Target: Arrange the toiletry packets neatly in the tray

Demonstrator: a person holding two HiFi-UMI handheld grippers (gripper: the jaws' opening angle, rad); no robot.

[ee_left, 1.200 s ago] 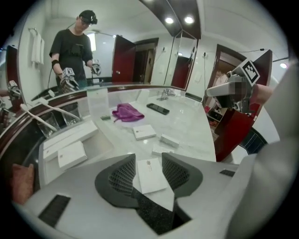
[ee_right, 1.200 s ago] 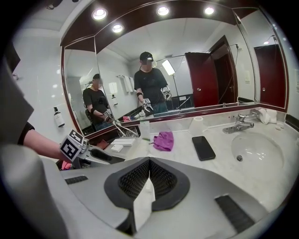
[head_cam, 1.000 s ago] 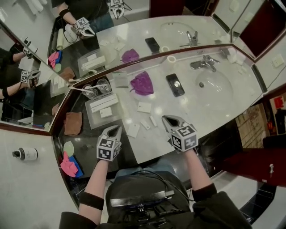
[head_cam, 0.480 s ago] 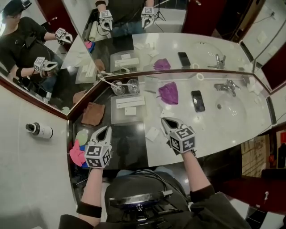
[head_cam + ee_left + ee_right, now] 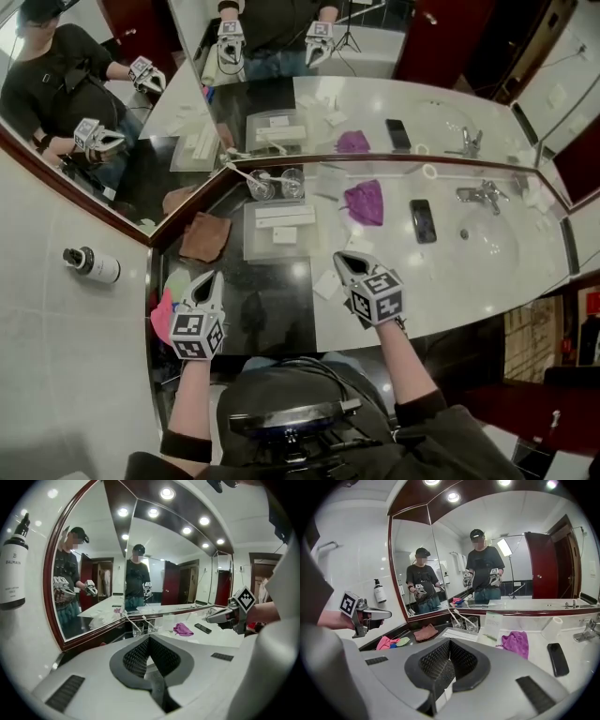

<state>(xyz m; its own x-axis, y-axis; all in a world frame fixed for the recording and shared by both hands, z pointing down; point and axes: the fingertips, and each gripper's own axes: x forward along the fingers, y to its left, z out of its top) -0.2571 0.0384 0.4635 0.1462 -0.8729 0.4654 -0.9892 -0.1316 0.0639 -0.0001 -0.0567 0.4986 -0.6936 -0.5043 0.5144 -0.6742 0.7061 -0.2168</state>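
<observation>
Clear tray (image 5: 262,247) by the glasses (image 5: 277,185), two white packets (image 5: 285,216) inside; loose packets (image 5: 325,284) just right of it, purple cloth (image 5: 366,202) beyond. Closed and empty: left gripper (image 5: 210,281), right gripper (image 5: 341,259).

A purple cloth (image 5: 364,202) is lying at centre, a phone (image 5: 423,220) just right of it. Two glasses (image 5: 292,184) are standing by the mirror (image 5: 141,122), holding what may be toothbrushes (image 5: 246,174). A brown cloth (image 5: 205,237) is lying left of centre; a bottle (image 5: 91,264) is hanging on the far-left wall (image 5: 56,366).
</observation>
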